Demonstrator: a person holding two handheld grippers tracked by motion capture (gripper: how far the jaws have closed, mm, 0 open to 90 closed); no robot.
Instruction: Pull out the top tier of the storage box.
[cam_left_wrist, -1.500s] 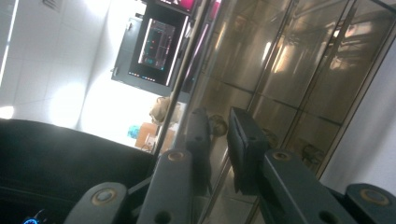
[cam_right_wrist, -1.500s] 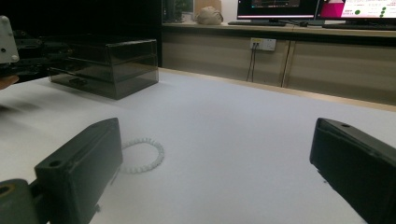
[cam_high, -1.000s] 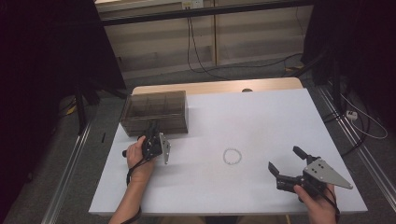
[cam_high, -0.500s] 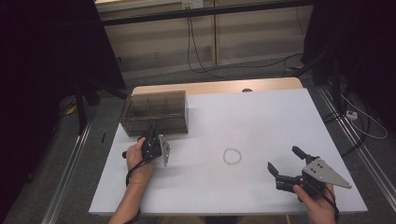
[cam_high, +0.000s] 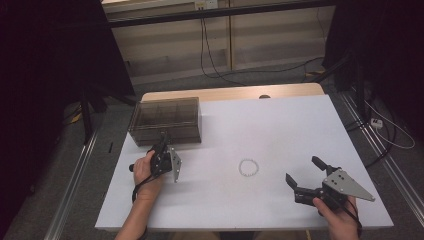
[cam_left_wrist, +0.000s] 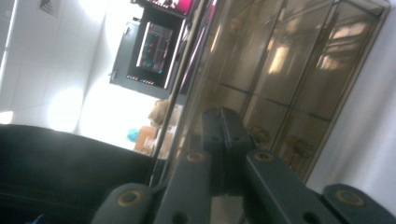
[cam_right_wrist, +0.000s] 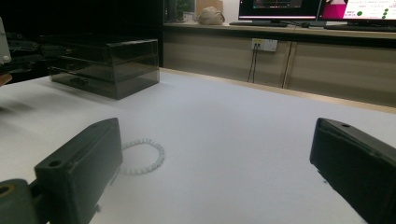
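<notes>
The smoky clear drawer box sits at the back-left of the white table, and the left gripper is right up against its front face — jaws squeezed together after just closing, tips at the front of the box. In the left gripper view the two black jaws meet with no gap, pressed to the tinted front; can't tell if a drawer pull is pinched between them.

The right gripper hovers low over the near-right part of the table, jaws spread wide with nothing in them. A little white bead bracelet lies flat mid-table — between the two grippers, just beyond the right one's jaws.
</notes>
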